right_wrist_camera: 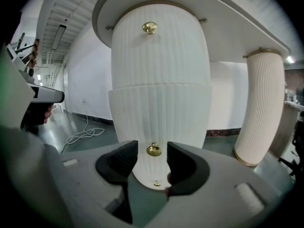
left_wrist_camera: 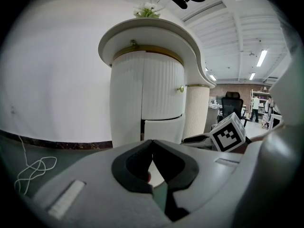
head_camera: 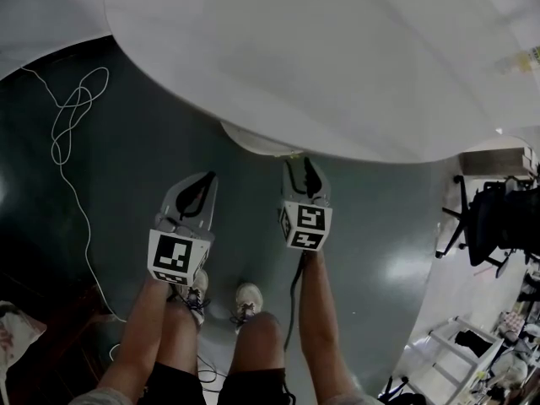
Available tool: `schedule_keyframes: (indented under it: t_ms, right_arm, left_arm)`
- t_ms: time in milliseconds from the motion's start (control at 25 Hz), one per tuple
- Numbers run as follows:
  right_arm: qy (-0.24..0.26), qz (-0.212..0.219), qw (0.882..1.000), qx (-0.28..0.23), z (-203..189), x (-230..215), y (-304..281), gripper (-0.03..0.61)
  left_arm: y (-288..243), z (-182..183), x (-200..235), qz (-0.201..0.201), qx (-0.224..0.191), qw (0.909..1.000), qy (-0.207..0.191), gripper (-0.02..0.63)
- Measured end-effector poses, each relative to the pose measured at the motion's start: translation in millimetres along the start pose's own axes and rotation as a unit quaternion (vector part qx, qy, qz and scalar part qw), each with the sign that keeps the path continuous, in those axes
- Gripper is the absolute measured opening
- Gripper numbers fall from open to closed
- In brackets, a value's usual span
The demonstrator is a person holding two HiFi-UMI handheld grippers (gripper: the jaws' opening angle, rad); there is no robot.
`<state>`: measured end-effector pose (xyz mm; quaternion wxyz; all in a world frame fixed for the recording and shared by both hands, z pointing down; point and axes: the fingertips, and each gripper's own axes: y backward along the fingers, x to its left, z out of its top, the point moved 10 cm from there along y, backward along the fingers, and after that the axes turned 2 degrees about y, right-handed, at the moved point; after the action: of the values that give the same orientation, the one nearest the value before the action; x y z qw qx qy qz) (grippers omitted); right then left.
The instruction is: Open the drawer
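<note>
A white fluted cabinet (right_wrist_camera: 159, 61) stands under the curved white desk top (head_camera: 337, 57). Its lower drawer (right_wrist_camera: 156, 113) carries a brass knob (right_wrist_camera: 153, 150), and the section above has a second brass knob (right_wrist_camera: 149, 27). In the right gripper view my right gripper (right_wrist_camera: 152, 148) is open, and the lower knob shows in the gap between its fingertips, untouched by the pads. Seen from the head view, the right gripper (head_camera: 310, 169) points at the cabinet's base. My left gripper (head_camera: 207, 178) hangs to its left, jaws shut with nothing in them (left_wrist_camera: 152, 152), off to the cabinet's (left_wrist_camera: 147, 94) side.
A white cable (head_camera: 72, 116) lies looped on the dark floor at the left. A fluted column (right_wrist_camera: 261, 108) stands right of the cabinet. An office chair (head_camera: 498, 218) is far right. The person's shoes (head_camera: 249, 298) are below the grippers.
</note>
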<state>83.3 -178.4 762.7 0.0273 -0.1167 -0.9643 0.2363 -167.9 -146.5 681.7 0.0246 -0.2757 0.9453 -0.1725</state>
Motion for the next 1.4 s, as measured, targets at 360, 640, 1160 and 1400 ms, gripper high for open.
schedule_keyframes:
  t_ms: [360,640,1160,1400]
  right_arm:
    - [0.011,-0.004,1.000,0.017,-7,-1,-17,0.139]
    - [0.008,-0.011,1.000,0.026,-8,2,-19,0.114]
    - [0.003,-0.015,0.999,0.051,-19,9,12,0.112]
    - [0.002,-0.014,0.998,0.065,-26,10,30,0.112]
  left_arm:
    - [1,-4,4,0.009,-0.004,0.9999,0.003,0.011]
    - [4,-4,6,0.011,-0.002,0.9999,0.008,0.011]
    - [25,-10,-5,0.001,0.032,0.9991,0.029,0.011]
    - [38,-12,-12,0.000,0.048,0.9982,0.035,0.011]
